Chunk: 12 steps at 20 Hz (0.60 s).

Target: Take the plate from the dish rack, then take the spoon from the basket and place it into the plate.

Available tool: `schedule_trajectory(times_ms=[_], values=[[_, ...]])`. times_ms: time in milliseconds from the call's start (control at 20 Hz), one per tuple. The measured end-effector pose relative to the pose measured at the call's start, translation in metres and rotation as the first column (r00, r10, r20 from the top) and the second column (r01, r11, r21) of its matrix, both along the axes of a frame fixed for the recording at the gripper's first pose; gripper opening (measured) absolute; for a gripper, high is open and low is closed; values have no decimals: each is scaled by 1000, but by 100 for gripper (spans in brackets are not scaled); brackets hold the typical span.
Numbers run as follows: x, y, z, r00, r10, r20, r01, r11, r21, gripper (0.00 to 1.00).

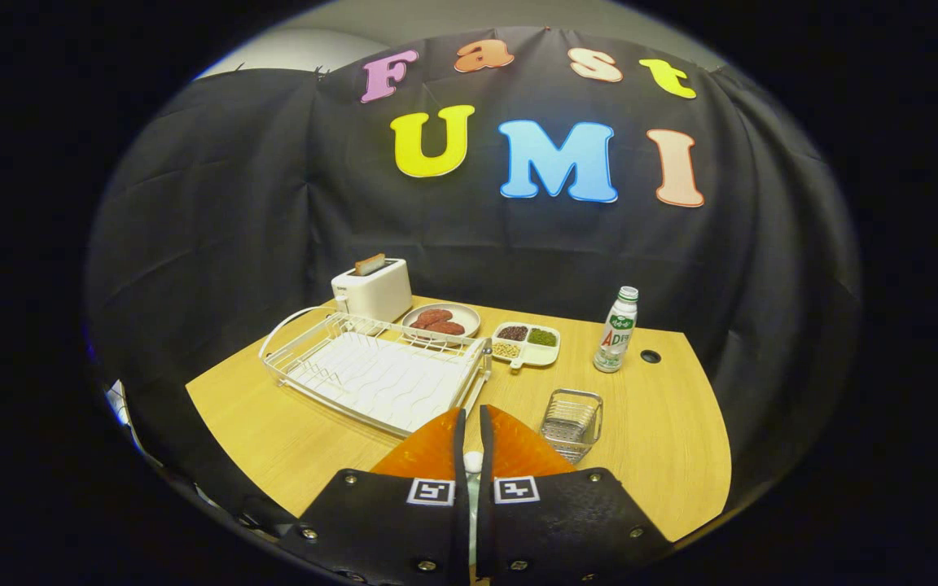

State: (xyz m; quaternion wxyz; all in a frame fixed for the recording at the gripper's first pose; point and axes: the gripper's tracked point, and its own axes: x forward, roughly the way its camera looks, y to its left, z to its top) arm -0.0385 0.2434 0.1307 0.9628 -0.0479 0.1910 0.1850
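1. Black cloth wall (216, 203) closes the booth on all sides of the frame. A pale wood bench (273, 415) with a rounded front edge fills the lower middle.
2. Left of centre: white toaster (373, 289) with a slice standing in its slot. Just in front of it is the white wire dish rack (379, 378), with its slots bare.
3. Centre: a plate (471, 323) carrying brown food sits at the rack's far corner. A divided dish (554, 352) of grains is just beside it.
4. Bottom centre: gripper (473, 415), jaws drawn to a narrow slit and aimed at the rack's near corner. A small pale thing sits in the slit; I cannot tell whether it is the spoon or part of the tool.
5. Right of centre: wire basket (572, 419) just ahead of the right finger. I cannot tell whether a spoon lies in it. Beyond it stand a bottle (616, 330) and a cable hole (650, 356).
6. Risks, as judgement:
   - The only plate I can find holds food, so a spoon set on it could slide off the pieces.
   - A reach past the rack could catch its wire rim and drag it.
   - The light basket may tip if a finger snags its mesh.
   - The bottle stands tall near the basket, so a wide swing could topple it.
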Motion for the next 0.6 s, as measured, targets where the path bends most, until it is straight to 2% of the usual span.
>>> schedule_trajectory(times_ms=[600], values=[[6,56,-29,992,96,-87,-97,995,-9,3]])
